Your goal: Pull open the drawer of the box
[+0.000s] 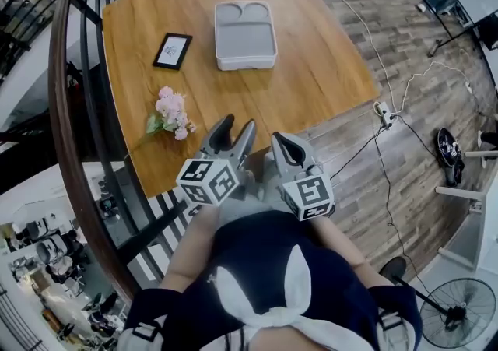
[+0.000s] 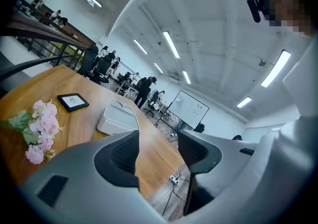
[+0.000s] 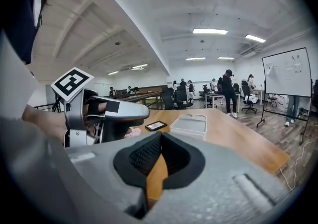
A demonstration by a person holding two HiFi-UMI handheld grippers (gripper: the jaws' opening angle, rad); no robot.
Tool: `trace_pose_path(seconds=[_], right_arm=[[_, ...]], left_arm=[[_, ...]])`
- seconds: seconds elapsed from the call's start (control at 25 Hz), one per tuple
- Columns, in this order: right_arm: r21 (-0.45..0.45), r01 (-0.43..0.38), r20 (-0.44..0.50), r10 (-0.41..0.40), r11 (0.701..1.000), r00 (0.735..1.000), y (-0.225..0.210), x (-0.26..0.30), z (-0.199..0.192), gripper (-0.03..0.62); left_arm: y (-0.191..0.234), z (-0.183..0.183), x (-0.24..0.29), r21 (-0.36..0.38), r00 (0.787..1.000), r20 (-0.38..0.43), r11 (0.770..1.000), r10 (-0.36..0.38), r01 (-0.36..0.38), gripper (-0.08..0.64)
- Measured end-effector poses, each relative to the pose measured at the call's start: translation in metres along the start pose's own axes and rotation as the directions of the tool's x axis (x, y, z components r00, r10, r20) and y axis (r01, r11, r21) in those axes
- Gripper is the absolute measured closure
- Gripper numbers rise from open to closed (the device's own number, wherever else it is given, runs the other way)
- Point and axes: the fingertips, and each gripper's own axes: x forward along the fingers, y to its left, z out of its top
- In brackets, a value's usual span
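The white box [image 1: 245, 34] lies flat on the wooden table [image 1: 319, 85], toward its far side; its top has moulded recesses, and I cannot make out a drawer front. It also shows in the left gripper view as a pale box [image 2: 118, 117] and in the right gripper view [image 3: 190, 124]. Both grippers hang close to the person's chest at the table's near edge, far from the box. My left gripper [image 1: 237, 125] stands open, nothing between its pads [image 2: 123, 154]. My right gripper [image 1: 282, 144] is shut, its dark pads [image 3: 144, 156] meeting with nothing held.
A black picture frame [image 1: 173, 50] and a pink flower sprig [image 1: 171, 112] lie on the table's left part. A dark railing [image 1: 78, 108] runs along the left. A power strip [image 1: 384, 114] and cables cross the floor on the right, and a fan [image 1: 459, 314] stands lower right.
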Motion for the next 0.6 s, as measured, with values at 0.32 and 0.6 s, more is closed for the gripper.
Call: trace_pose_path(seconds=[0.32,0.6], right_arm=[[-0.013,-0.046,-0.014,0.046,0.999,0.999,-0.026,0.032,0.005,0.594],[-0.016,-0.085,-0.022,0.085,0.996,0.996,-0.055,0.061,0.016,0.594]], left_arm=[[0.026,0.006,0.039,-0.096,0.999,0.000,0.995,0.038,-0.038,0.316],[0.054,0.007,0.077,-0.172,0.996,-0.018,0.981,0.090,-0.092,0.316]])
